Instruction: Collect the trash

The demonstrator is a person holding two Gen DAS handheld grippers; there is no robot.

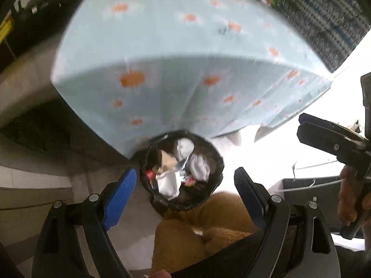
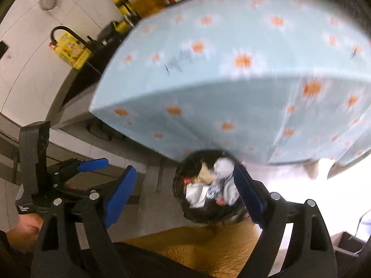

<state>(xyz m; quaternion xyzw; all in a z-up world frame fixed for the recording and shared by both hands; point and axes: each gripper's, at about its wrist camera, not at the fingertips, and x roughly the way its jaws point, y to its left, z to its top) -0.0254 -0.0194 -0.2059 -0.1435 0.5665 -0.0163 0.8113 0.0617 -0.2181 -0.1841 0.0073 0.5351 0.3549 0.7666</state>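
Both grippers, left (image 1: 185, 185) and right (image 2: 185, 190), hover wide open and empty above a trash-filled bin (image 1: 182, 170) beside the flowered desk (image 1: 162, 46).

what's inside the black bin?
The black bin holds crumpled white paper, white wads, red scraps and a tan piece. Anything beneath that top layer is covered.

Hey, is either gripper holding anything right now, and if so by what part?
Nothing. The left gripper and right gripper are both open and empty above the trash bin.
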